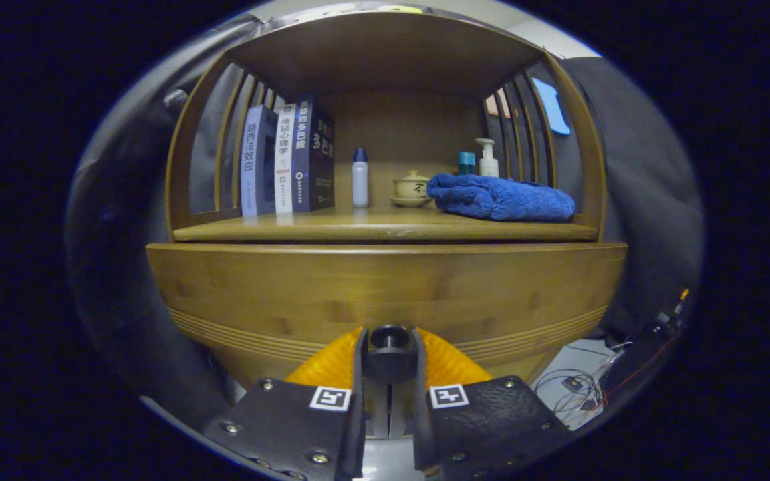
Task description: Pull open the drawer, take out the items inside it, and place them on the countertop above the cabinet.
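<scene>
With tongs (390,374) clenched on drawer knob (390,339), fingers either side, I judge grip set for straight pull. Drawer (385,294) front dead ahead, seemingly closed; contents hidden. Bench (331,230) beyond, above, holds books (287,160), towel (502,198).

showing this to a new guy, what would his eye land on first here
Probably the gripper, its orange fingers closed on the dark round drawer knob low on the wooden drawer front. Next, the folded blue towel on the countertop above, with upright books further left.
</scene>
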